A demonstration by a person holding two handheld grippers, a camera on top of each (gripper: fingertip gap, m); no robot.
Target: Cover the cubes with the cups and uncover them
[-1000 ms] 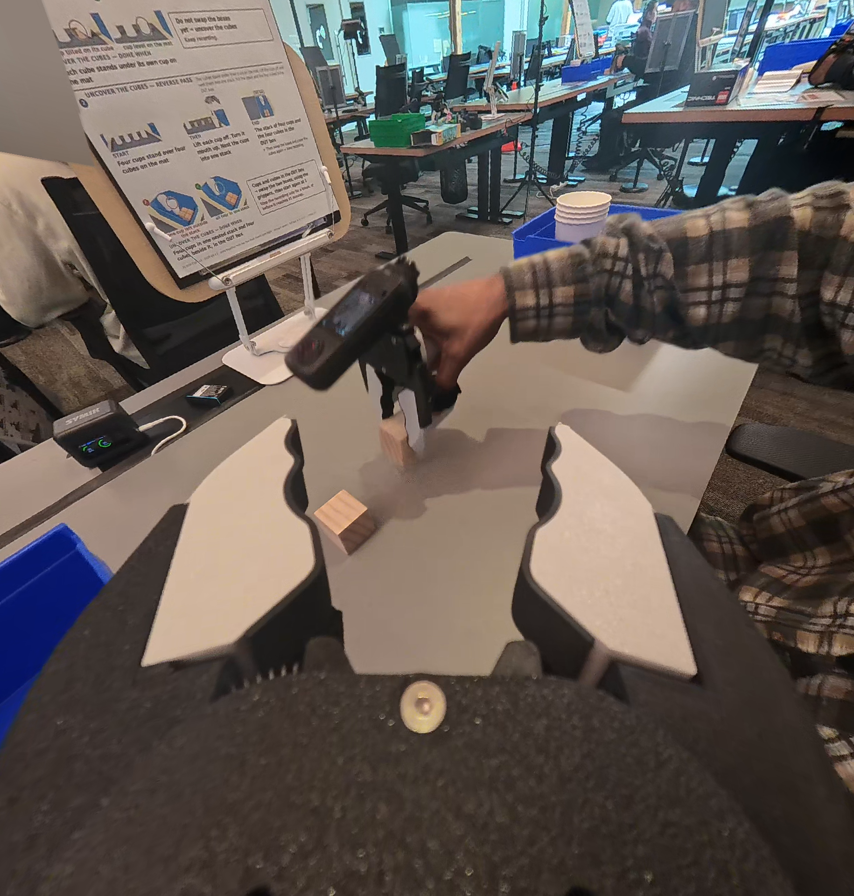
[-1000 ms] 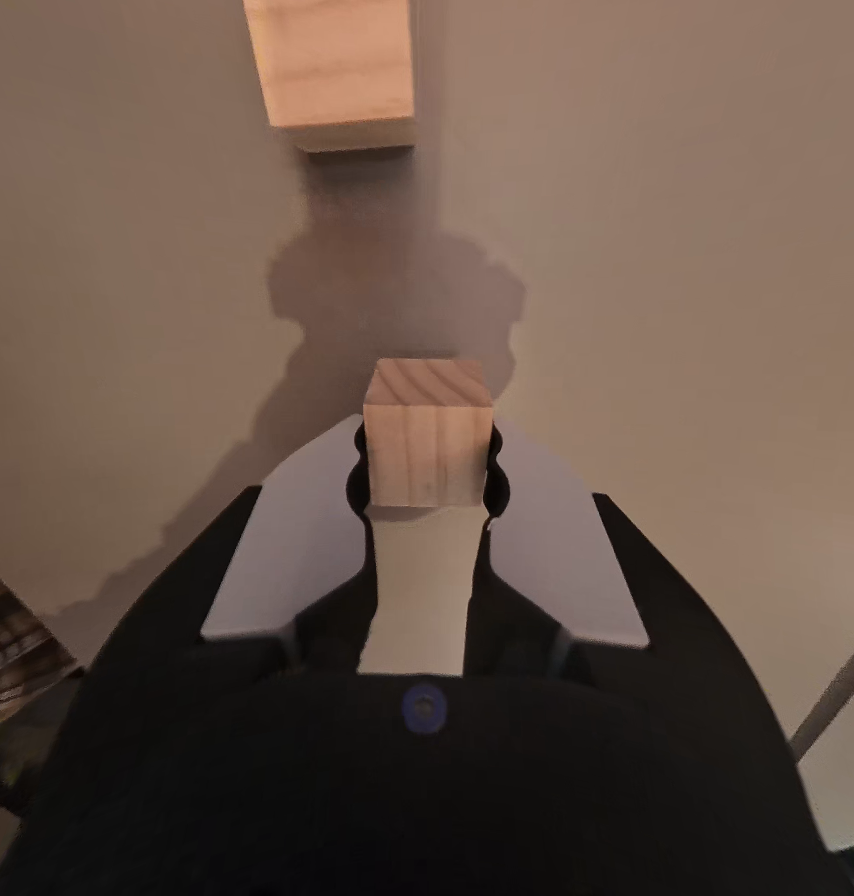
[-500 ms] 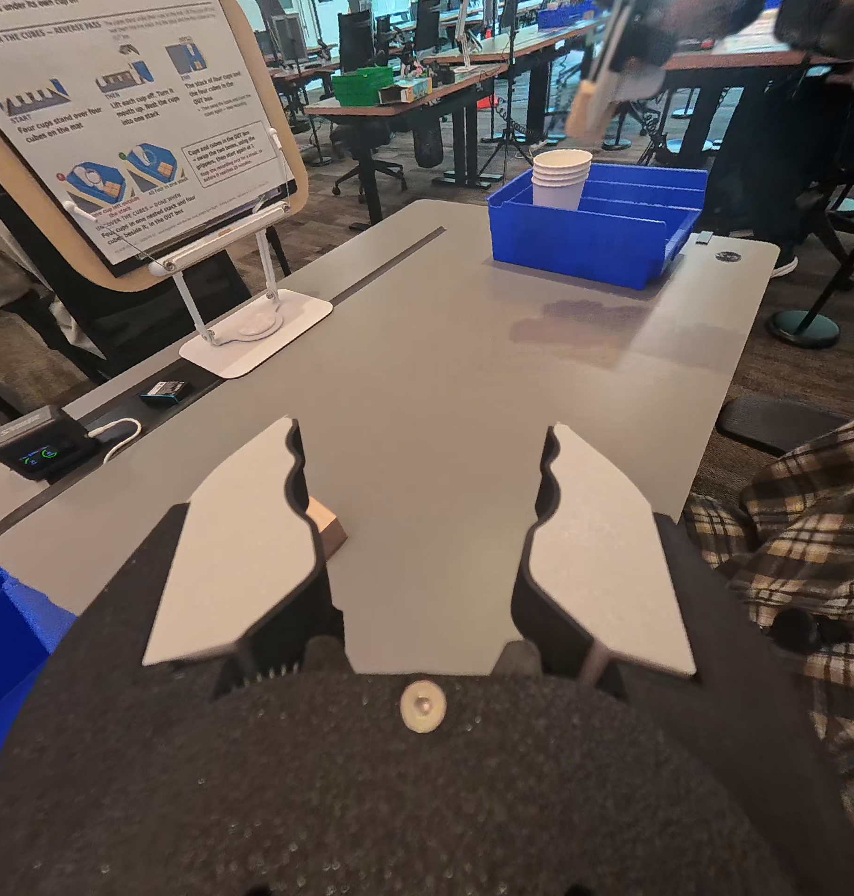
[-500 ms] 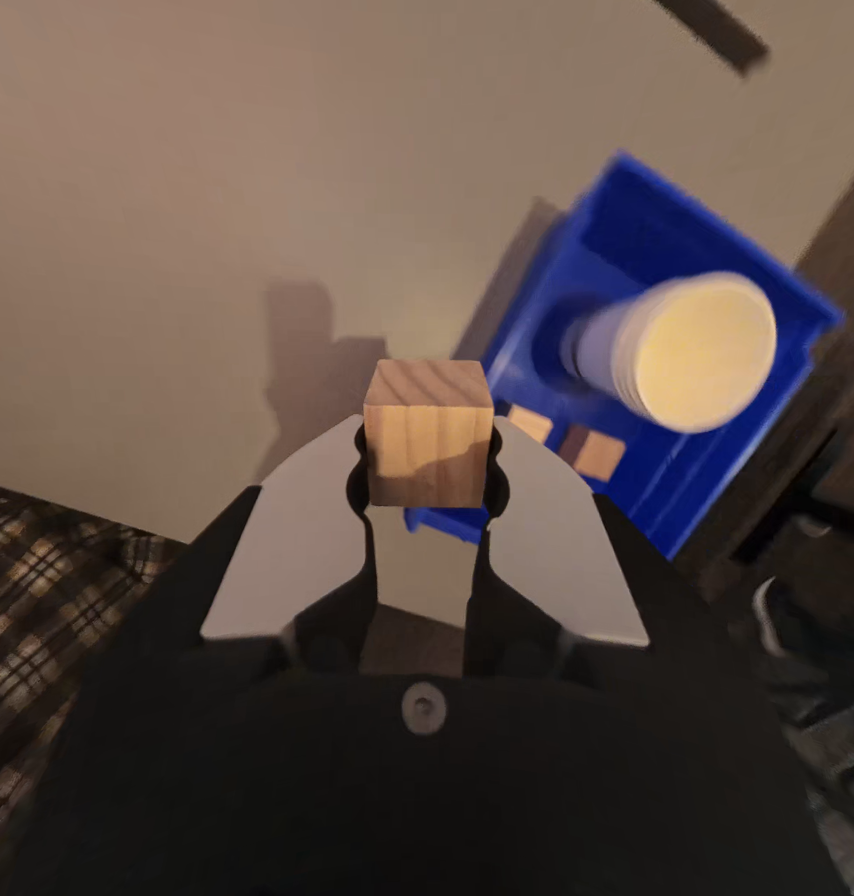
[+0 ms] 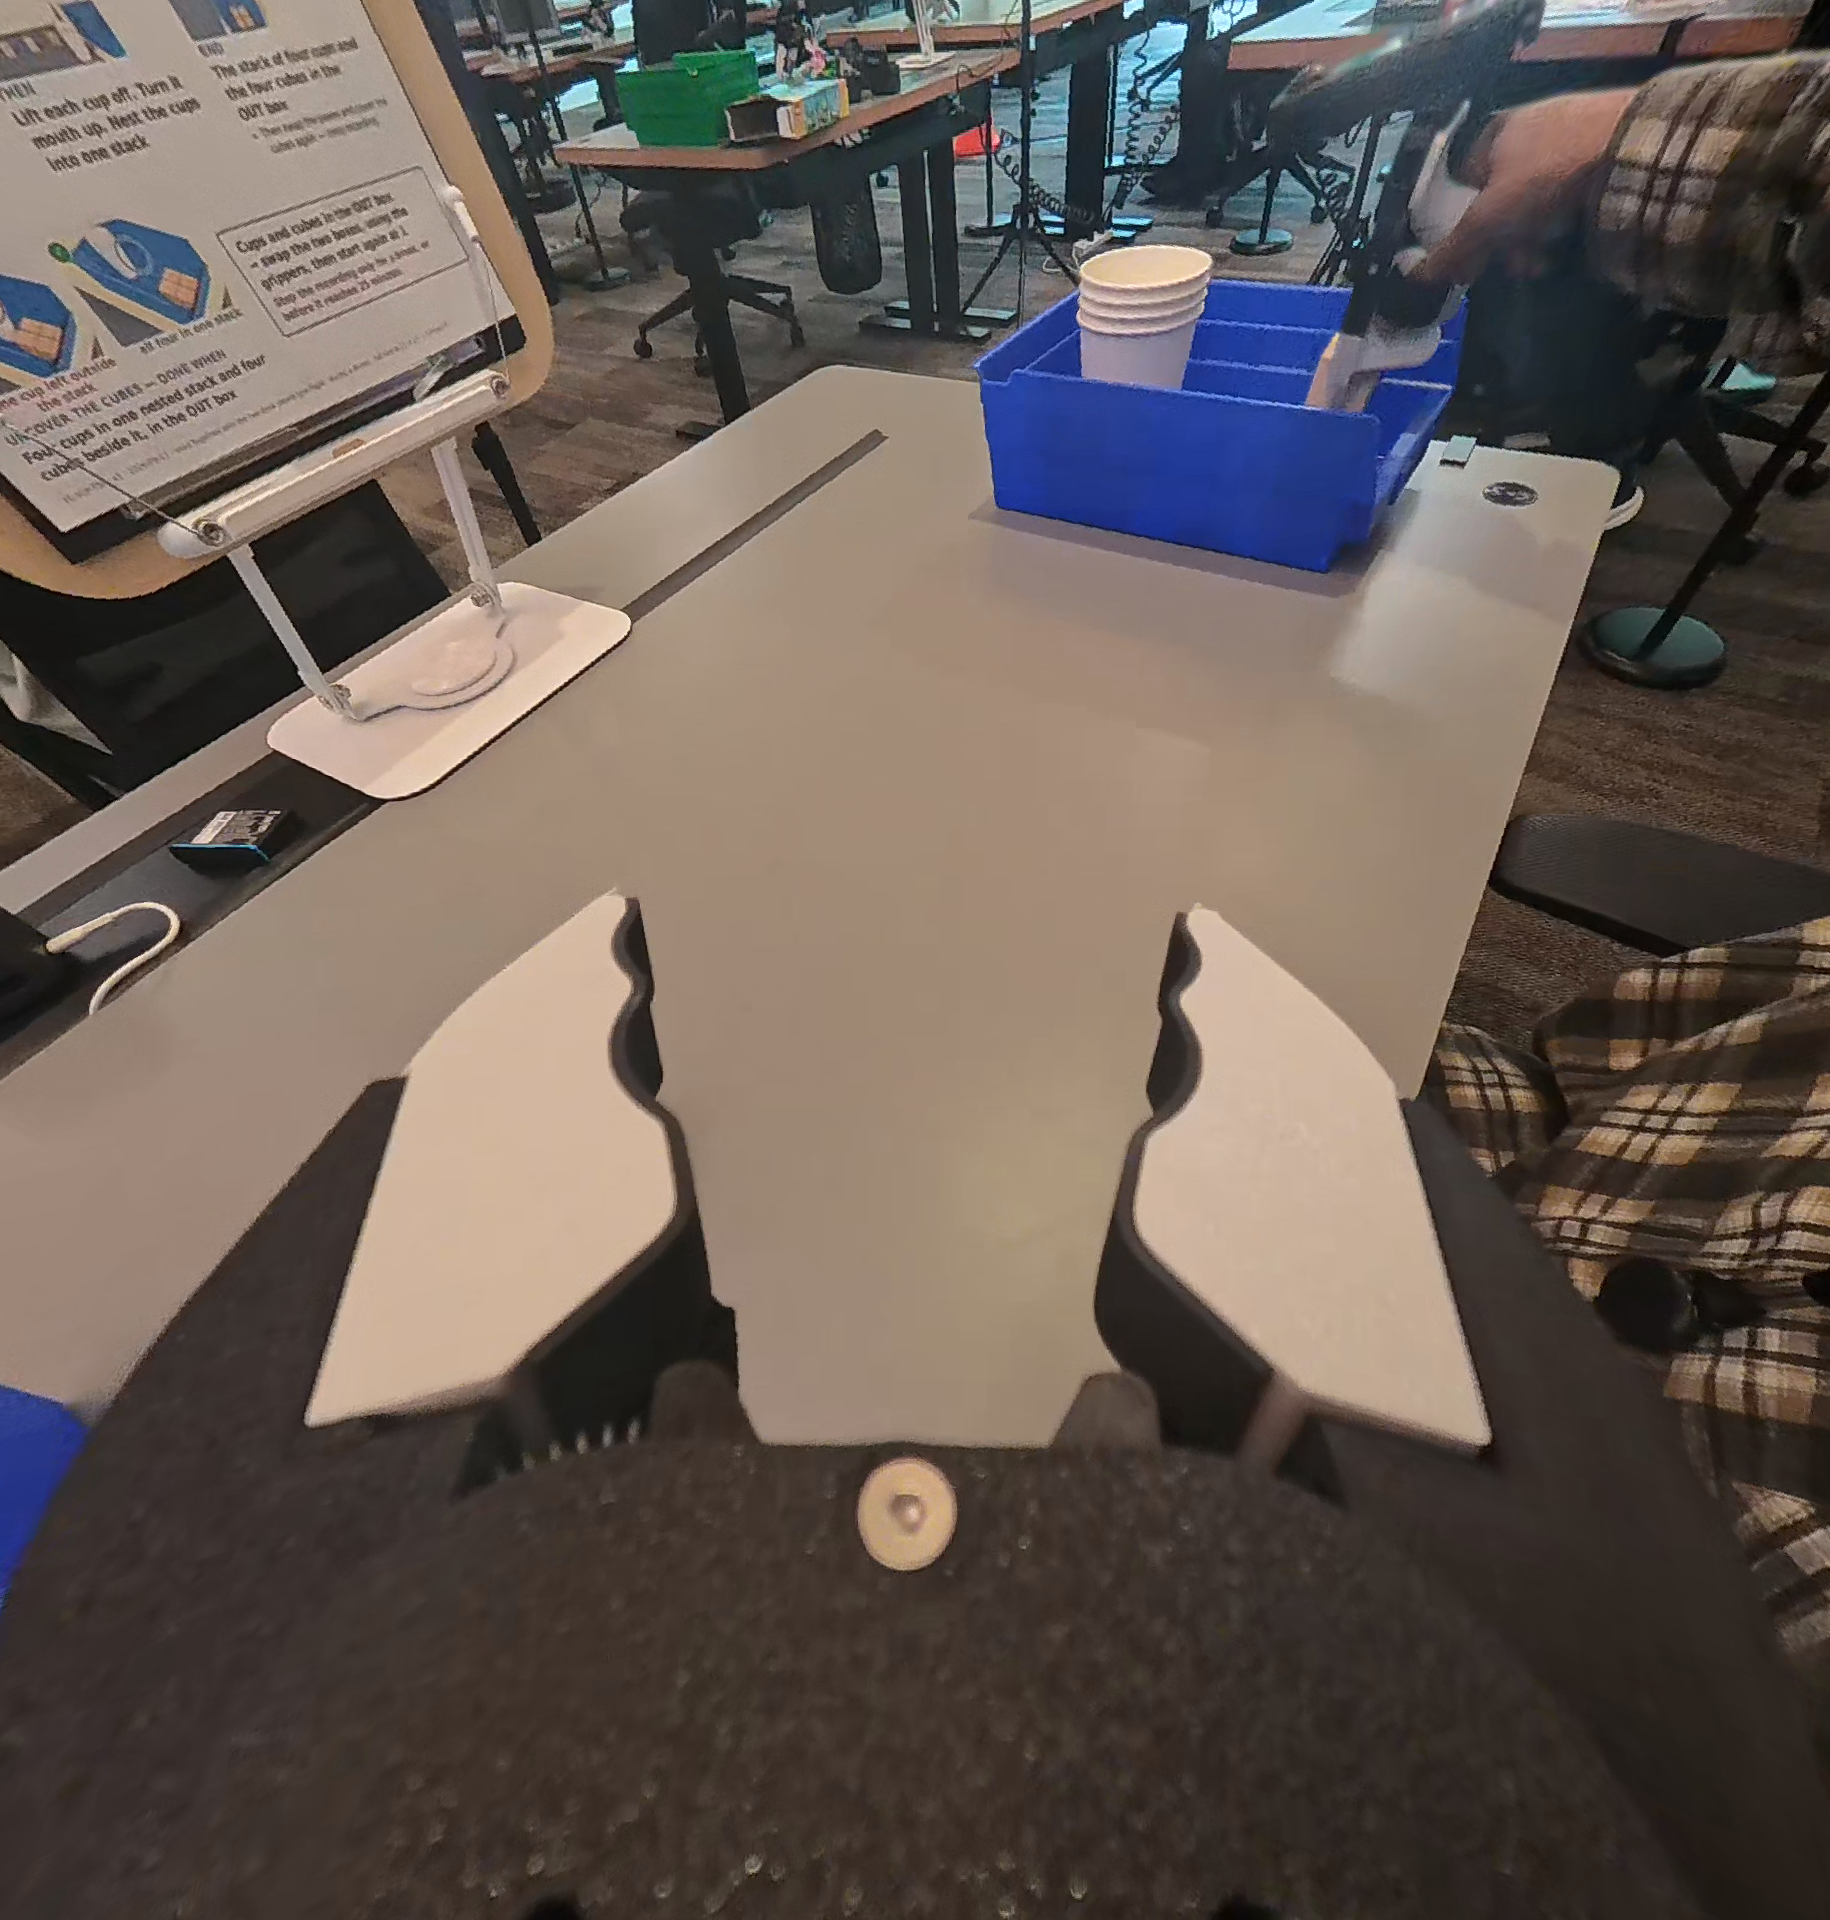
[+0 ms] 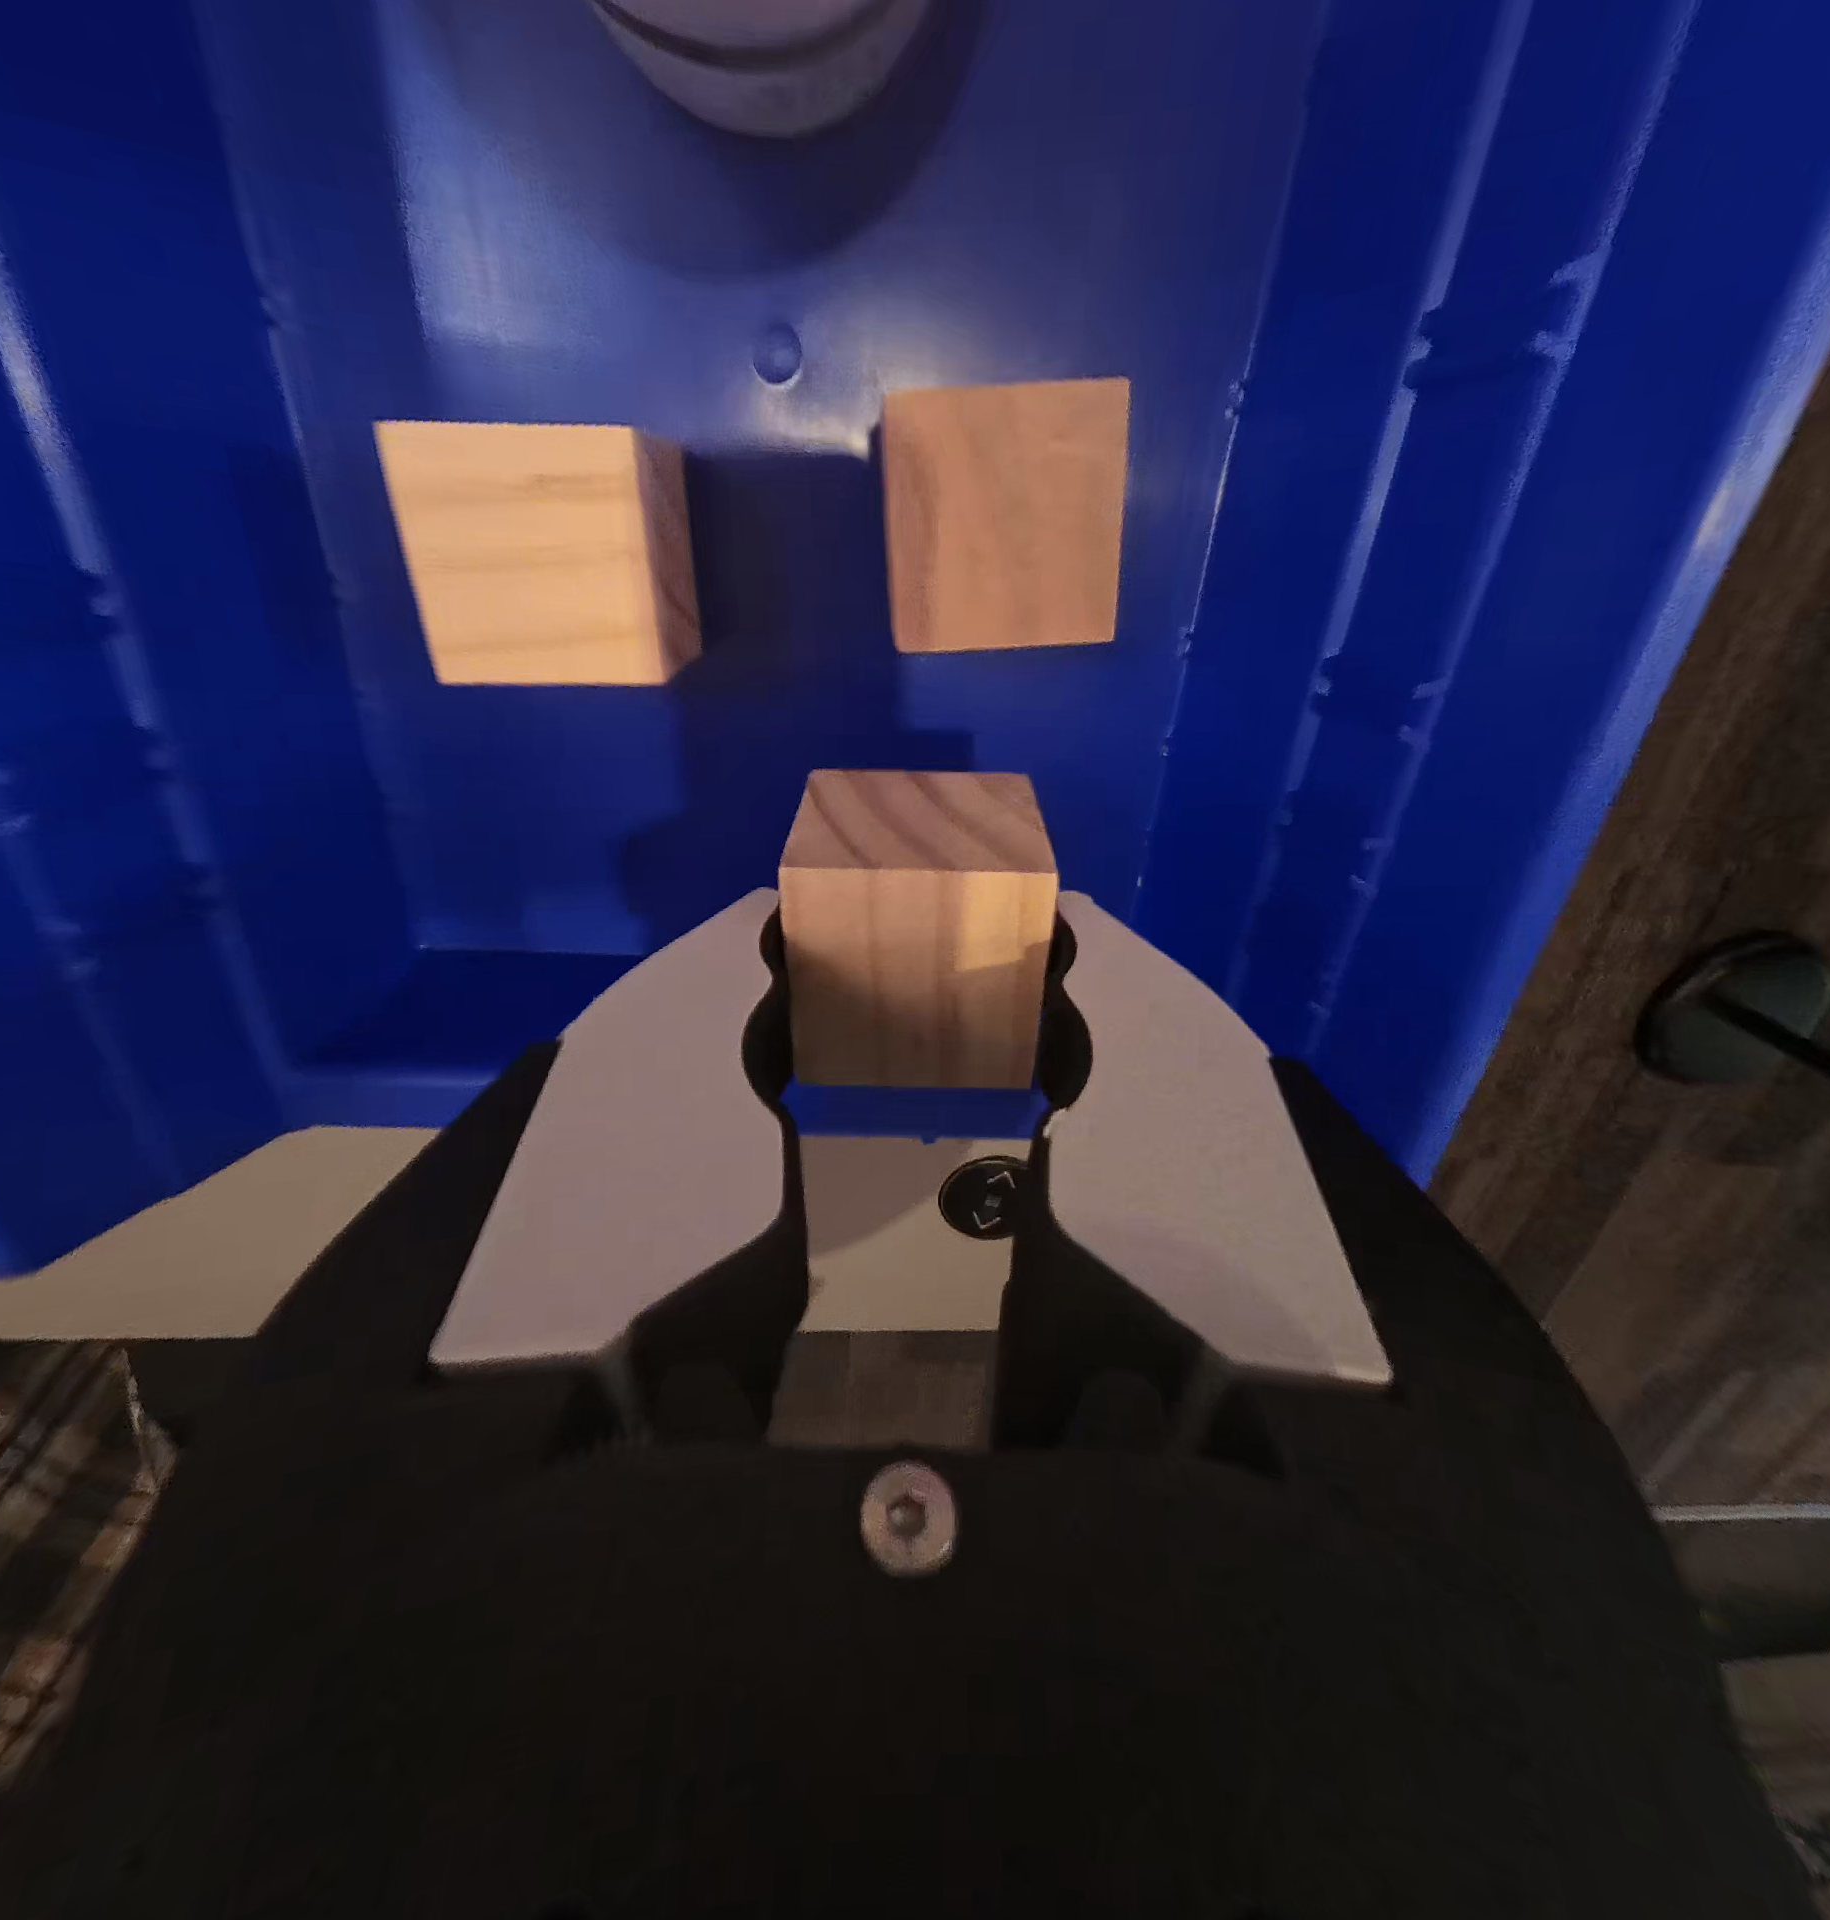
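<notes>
Right gripper is clamping a wooden cube over the blue bin; left gripper is gaping wide with nothing between its jaws.

Beyond the held cube, two more cubes, a left one and a right one, are lying apart on the bin floor, with the nested white cups standing farther inside. The left gripper is hovering above the grey table, well apart from the bin, and an instruction board is leaning on its stand to the left.
</notes>
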